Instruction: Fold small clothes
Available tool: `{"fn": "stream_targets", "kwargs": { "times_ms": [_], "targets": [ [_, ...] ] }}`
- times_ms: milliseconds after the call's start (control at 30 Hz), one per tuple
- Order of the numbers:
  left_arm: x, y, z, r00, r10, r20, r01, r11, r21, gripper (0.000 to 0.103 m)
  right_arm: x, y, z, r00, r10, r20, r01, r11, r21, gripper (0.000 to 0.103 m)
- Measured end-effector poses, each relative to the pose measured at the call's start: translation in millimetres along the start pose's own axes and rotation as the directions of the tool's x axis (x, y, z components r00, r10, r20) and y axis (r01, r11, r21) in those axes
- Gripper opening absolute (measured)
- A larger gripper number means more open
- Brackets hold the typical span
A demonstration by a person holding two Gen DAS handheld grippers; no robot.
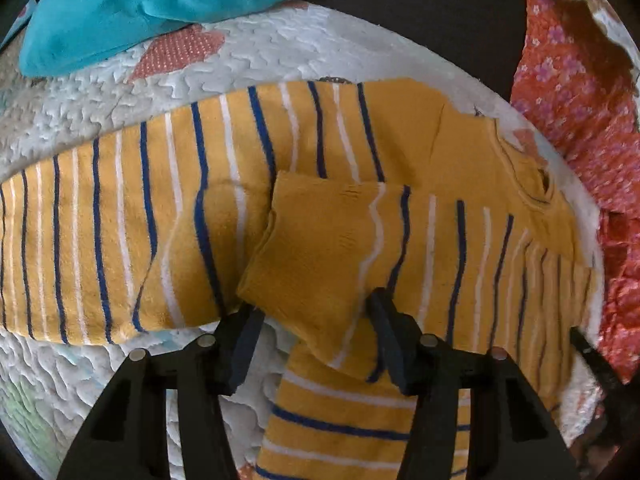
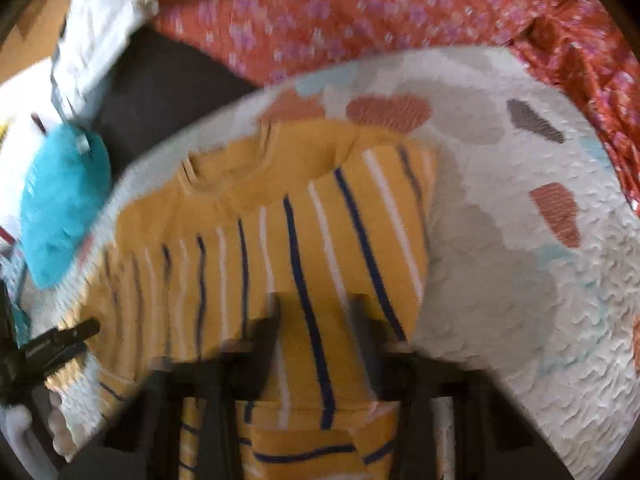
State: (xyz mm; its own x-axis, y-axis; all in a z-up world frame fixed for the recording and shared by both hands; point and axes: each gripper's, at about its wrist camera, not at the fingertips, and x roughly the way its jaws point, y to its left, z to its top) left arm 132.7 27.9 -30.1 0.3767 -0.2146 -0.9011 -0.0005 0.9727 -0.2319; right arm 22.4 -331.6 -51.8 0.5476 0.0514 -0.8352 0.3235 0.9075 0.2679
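The sweater (image 1: 160, 220), yellow with thin blue and white stripes, lies spread flat on a white quilt (image 1: 280, 48) with a wavy stitched pattern and some coloured patches. In the left wrist view its body runs across the picture, with the neck opening at the right end. One sleeve (image 1: 320, 248) is folded over the body of the sweater, with its plain yellow cuff lying on the stripes.

The left tongs (image 1: 314, 320) are at the near edge of the sweater. They stand apart and the sleeve passes between them. The right-hand finger in this view lies against the cloth, and the other stands just beside the edge of the cuff. They do not squeeze the cloth together.

The right wrist view is blurred. It shows the sweater (image 2: 280, 240) from its neck side. The right tongs (image 2: 316, 312) are also at the near edge of the sweater. They appear apart, with striped cloth in the gap between them. Because of the blur I cannot tell if the fingers press on the cloth.

Beyond the far edge of the sweater lies a teal cloth (image 1: 140, 4), near it but not touching. A red cloth with pink flowers (image 1: 568, 100) lies past the neck end of the sweater, at the border of the quilt.
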Motion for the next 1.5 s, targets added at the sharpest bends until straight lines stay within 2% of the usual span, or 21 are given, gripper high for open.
{"fn": "stream_targets", "kwargs": {
  "times_ms": [200,267,333,367,433,467,533,567,600,667,767,867,933,1000,1100,1200,1267,1400,1433,1467,1500],
  "targets": [
    [1.3,-18.3,-13.2,1.0,-0.02,-0.018,0.02,0.999,0.035,0.057,-20.2,-48.6,16.3,0.983,-0.175,0.061,0.173,0.984,0.048,0.001],
    [2.4,-22.8,-18.3,1.0,0.004,0.014,-0.005,0.998,0.066,0.06,-25.2,-65.5,15.3,0.999,-0.013,0.051,0.008,0.994,0.111,0.002],
    [3.7,-22.9,-18.0,1.0,0.01,0.026,-0.012,0.997,0.071,0.063,-31.0,-69.0,10.7,0.991,0.119,0.063,-0.127,0.98,0.153,0.005],
    [4.1,-21.9,-17.8,1.0,0.006,0.026,-0.007,0.998,0.06,0.065,-31.6,-65.2,8.5,0.986,0.151,0.064,-0.159,0.976,0.148,0.009],
    [5.2,-19.9,-16.6,1.0,-0.007,0.022,0.006,0.999,0.04,0.066,-27.4,-48.0,6.5,0.985,0.158,0.063,-0.164,0.981,0.103,0.034],
    [4.5,-19.6,-17.0,1.0,-0.01,0.02,0.009,0.999,0.04,0.066,-21.0,-37.5,6.1,0.987,0.152,0.053,-0.156,0.985,0.079,0.038],
    [3.3,-19.2,-17.9,1.0,-0.008,0.017,0.007,0.999,0.048,0.066,-4.4,-22.8,4.5,0.997,0.081,0.004,-0.081,0.996,0.034,0.054],
    [3.1,-19.6,-18.1,1.0,-0.008,0.015,0.007,0.999,0.054,0.066,1.6,-18.7,1.9,0.999,0.047,-0.01,-0.047,0.999,0.018,0.055],
    [2.4,-19.1,-18.8,1.0,-0.009,0.014,0.008,0.998,0.057,0.066,9.2,-15.7,0.7,1.0,0.013,-0.017,-0.012,1.0,0.004,0.054],
    [0.4,-17.4,-19.0,1.0,-0.013,0.01,0.013,0.998,0.057,0.066,8.3,-21.7,1.8,0.999,0.036,-0.011,-0.035,0.998,0.042,0.005],
    [0.7,-17.2,-18.5,1.0,-0.019,0.008,0.018,0.998,0.067,0.07,-19.7,-40.5,8.8,0.995,0.07,0.064,-0.077,0.99,0.116,0.003],
    [3.3,-22.7,-18.5,1.0,-0.019,0.015,0.018,0.996,0.086,0.078,-39.9,-50.6,18.7,0.989,-0.053,0.136,0.038,0.993,0.113,0.003],
    [4.7,-25.8,-19.6,1.0,0.005,0.025,-0.007,0.995,0.098,0.078,-47.1,-52.0,19.4,0.969,-0.179,0.171,0.162,0.981,0.107,0.004],
    [4.7,-25.3,-19.2,1.0,0.003,0.029,-0.006,0.996,0.094,0.078,-54.8,-63.6,14.9,0.983,-0.075,0.17,0.055,0.991,0.121,0.011],
    [5.6,-24.3,-18.2,1.0,-0.001,0.028,-0.002,0.996,0.094,0.079,-59.3,-64.7,-6.4,0.992,0.021,0.121,-0.032,0.996,0.086,0.049],
    [5.5,-23.8,-18.5,1.0,0.0,0.029,-0.002,0.995,0.097,0.079,-61.0,-46.4,-38.2,0.993,0.072,0.089,-0.068,0.997,-0.043,0.054],
    [6.2,-24.8,-17.6,1.0,0.001,0.03,-0.004,0.995,0.099,0.079,-52.1,-30.3,-53.3,0.998,0.053,0.047,-0.046,0.99,-0.132,0.055],
    [5.9,-25.7,-17.9,0.999,0.006,0.032,-0.01,0.995,0.1,0.079,-19.8,-12.0,-60.2,0.998,-0.046,0.038,0.053,0.976,-0.212,0.051],
    [6.0,-26.1,-17.8,0.999,0.007,0.033,-0.01,0.995,0.103,0.079,-12.5,-12.7,-56.3,0.997,-0.073,0.03,0.077,0.974,-0.212,0.021],
    [5.9,-26.0,-17.4,0.999,0.005,0.034,-0.009,0.994,0.105,0.079,-7.6,-16.6,-51.0,0.994,-0.108,0.02,0.11,0.973,-0.203,0.009],
    [5.8,-25.6,-17.2,0.999,0.003,0.033,-0.006,0.994,0.105,0.079,-10.2,-25.0,-45.6,0.994,-0.105,0.027,0.108,0.982,-0.156,0.007]
  ]
}}
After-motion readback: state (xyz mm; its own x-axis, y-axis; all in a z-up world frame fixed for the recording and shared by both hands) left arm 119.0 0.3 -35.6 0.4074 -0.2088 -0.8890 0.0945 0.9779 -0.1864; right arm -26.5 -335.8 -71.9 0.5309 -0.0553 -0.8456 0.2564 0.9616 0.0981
